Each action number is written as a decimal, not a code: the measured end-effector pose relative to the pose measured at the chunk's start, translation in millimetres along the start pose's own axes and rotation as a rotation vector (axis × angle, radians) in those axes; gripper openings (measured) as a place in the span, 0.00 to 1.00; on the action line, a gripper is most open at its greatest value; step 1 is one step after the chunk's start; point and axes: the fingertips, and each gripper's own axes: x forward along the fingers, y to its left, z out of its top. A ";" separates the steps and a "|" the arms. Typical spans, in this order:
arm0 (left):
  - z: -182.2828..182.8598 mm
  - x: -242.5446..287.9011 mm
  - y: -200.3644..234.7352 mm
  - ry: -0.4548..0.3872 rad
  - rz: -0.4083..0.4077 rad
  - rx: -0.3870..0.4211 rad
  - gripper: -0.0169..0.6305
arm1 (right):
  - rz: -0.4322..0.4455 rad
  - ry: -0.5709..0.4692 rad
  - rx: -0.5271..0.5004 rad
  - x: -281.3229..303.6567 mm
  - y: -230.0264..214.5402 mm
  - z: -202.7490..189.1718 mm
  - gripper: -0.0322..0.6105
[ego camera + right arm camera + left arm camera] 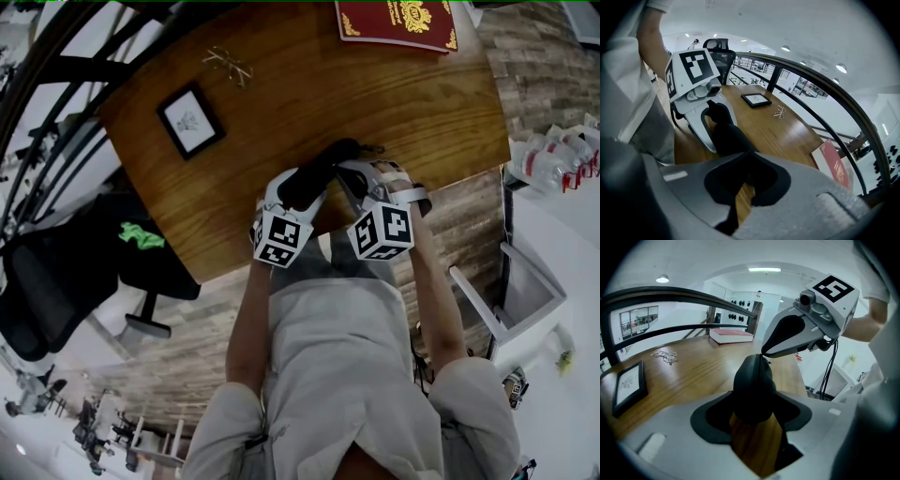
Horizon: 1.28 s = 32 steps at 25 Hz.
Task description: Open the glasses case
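Glasses case (314,173): black and closed, lying on the wooden table (422,112) at the near edge, about midway along it. Its long axis is running away from the person.

Left gripper (753,416): clamping the case's near end. The jaws are standing wide, with a black pad pressing on each side of the case.

Right gripper (746,180): reaching in from the right with the jaws fully together and nothing between them. In the left gripper view its closed tip is touching the top of the case's far end, at the seam line. The lid is not yet lifting.

Both grippers are pointing down at the table, with their marker cubes hanging over the near edge.

Also on the table:
- A red book (398,21) with gold print is lying at the far right corner.
- A small framed picture (190,120) is lying near the left edge.
- A pair of wire-rimmed spectacles (228,64) is lying toward the far left corner.

A black office chair (56,272) is standing just off the left edge.
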 end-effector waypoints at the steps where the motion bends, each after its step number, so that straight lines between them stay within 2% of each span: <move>1: -0.4 -0.1 0.2 0.001 -0.001 0.000 0.46 | -0.003 0.003 0.001 0.3 -1.1 -1.2 0.05; 32: -22.1 -6.2 1.5 0.042 -0.023 -0.012 0.46 | -0.026 0.107 0.028 12.0 -21.5 -45.3 0.05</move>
